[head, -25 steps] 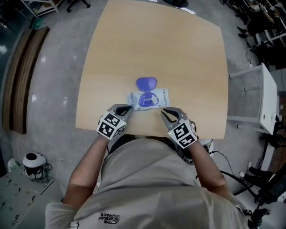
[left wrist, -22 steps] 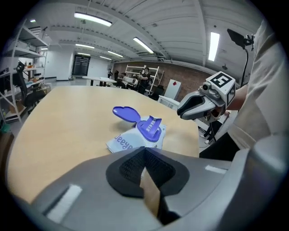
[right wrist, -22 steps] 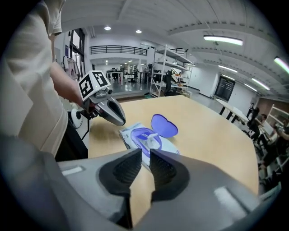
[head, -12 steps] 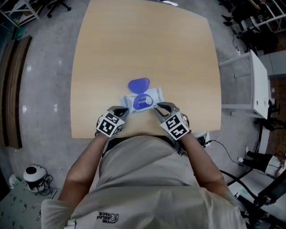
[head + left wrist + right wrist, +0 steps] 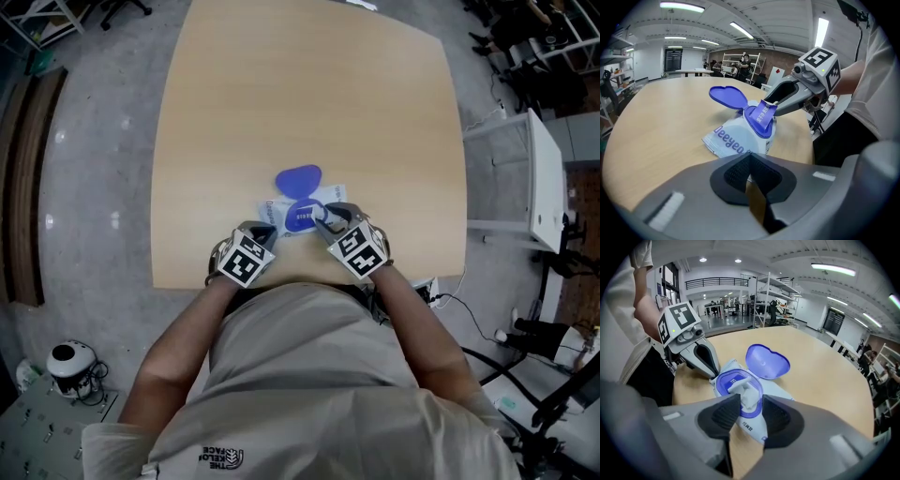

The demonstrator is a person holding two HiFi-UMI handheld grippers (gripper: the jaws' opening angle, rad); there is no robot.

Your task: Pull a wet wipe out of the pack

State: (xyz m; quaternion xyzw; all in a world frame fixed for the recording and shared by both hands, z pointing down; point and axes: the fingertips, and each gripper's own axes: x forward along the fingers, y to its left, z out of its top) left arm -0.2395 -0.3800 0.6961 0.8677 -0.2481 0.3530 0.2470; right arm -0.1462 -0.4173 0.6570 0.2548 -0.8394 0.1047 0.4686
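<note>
Jaws of down-tilted right hand-held gripper [image 5: 750, 401] opening astride wet wipe [image 5: 744, 386]; left hand-held gripper [image 5: 749, 157] pinching pack [image 5: 730, 142].

light wooden table [image 5: 309, 94]; grey floor [image 5: 94, 141]; white side table [image 5: 542, 178]

You have bright, even light from ceiling strip lights [image 5: 679, 6], faint glare spots on the floor [image 5: 114, 220], soft short shadows on the counter [image 5: 309, 94], fisheye bulge and dark corners in both gripper views, near jaws blurred, the pack [image 5: 736, 138] sharp.
</note>
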